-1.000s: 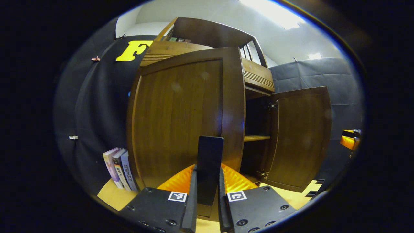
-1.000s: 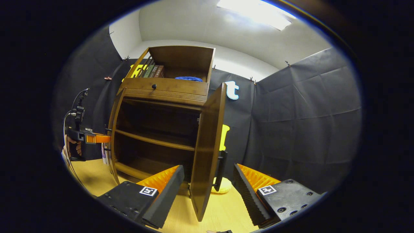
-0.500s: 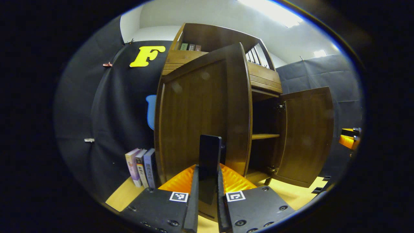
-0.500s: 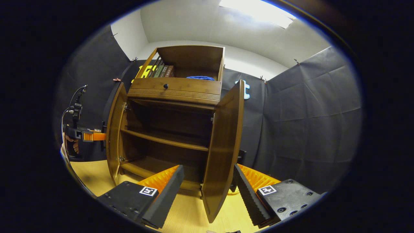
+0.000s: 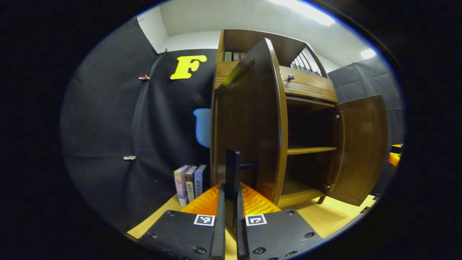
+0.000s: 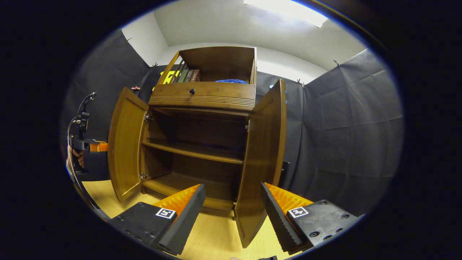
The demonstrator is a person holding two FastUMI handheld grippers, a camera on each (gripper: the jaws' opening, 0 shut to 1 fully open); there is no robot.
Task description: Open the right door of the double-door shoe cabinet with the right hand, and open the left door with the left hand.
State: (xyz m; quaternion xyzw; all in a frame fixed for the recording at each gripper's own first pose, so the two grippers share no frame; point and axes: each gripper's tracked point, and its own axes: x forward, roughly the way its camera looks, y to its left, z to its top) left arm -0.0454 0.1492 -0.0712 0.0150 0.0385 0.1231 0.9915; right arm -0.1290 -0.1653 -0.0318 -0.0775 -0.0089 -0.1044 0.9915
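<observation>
shoe cabinet (image 6: 202, 97) stands on the floor with both doors swung wide; left hand-held gripper (image 5: 229, 202) pinches the left door's handle (image 5: 232, 173), right hand-held gripper (image 6: 231, 206) spread, straddling the right door (image 6: 261, 159).

The cabinet (image 6: 202, 97) is dark brown wood with a faint grain, and both its doors, the left door (image 5: 249, 122) and the right door (image 6: 261, 155), match it. A small black knob (image 6: 192, 91) sits on its ribbed drawer front. The handle (image 5: 232, 169) on the left door is black. Both grippers, left (image 5: 229, 224) and right (image 6: 231, 213), have black bodies, orange ridged backing behind dark grey jaws, and black-and-white square markers. The floor (image 6: 216, 242) is pale yellow wood. A blue cloth (image 6: 231, 81) lies on top. The books (image 5: 189, 182) beside the cabinet are lilac, dark and blue.
</observation>
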